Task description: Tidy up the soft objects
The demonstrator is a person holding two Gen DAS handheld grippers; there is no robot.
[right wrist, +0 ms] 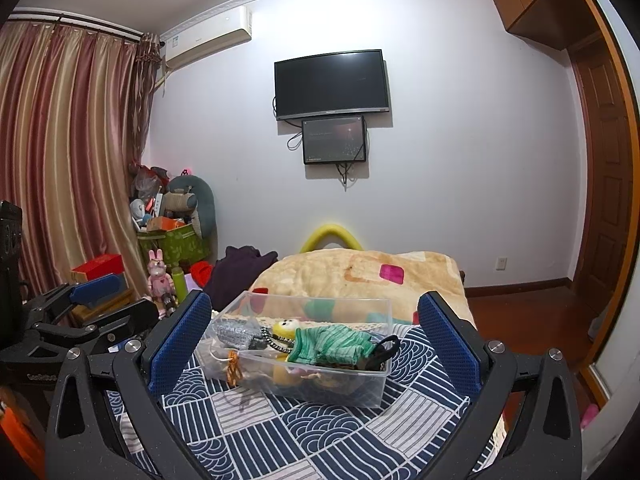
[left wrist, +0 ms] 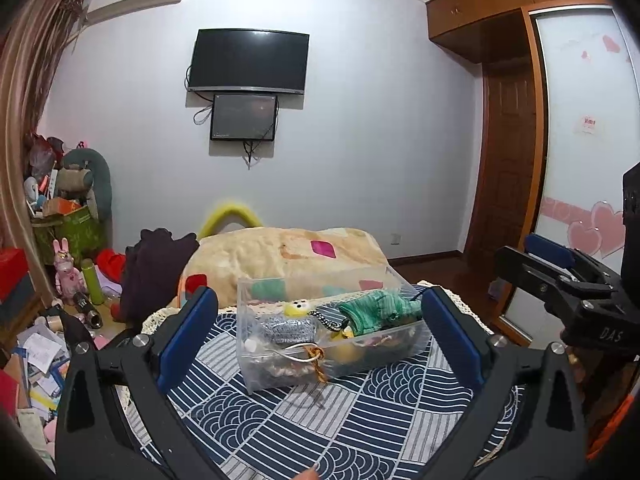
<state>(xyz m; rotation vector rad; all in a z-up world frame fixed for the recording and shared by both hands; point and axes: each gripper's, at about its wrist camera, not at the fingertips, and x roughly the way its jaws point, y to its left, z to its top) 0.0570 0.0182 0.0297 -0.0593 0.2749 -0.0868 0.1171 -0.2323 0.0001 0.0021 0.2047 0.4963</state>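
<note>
A clear plastic bin [left wrist: 256,376] [right wrist: 372,392] stands on the blue patterned cloth [left wrist: 320,432] [right wrist: 280,440]. It holds soft things: a green striped knit piece [left wrist: 378,308] [right wrist: 330,344], a grey knit pouch [left wrist: 284,330] [right wrist: 234,332], a yellow plush with eyes [left wrist: 296,308] [right wrist: 284,327], and a black-and-white cord [left wrist: 326,320]. My left gripper [left wrist: 320,336] is open and empty, held back from the bin. My right gripper [right wrist: 314,342] is open and empty too, also short of the bin. Each gripper shows at the other view's edge.
A beige blanket [left wrist: 288,260] [right wrist: 352,276] is piled behind the bin. A dark garment [left wrist: 156,268] [right wrist: 240,268] lies left of it. Cluttered boxes, toys and papers [left wrist: 52,320] fill the left floor. A wardrobe [left wrist: 576,160] and door stand to the right.
</note>
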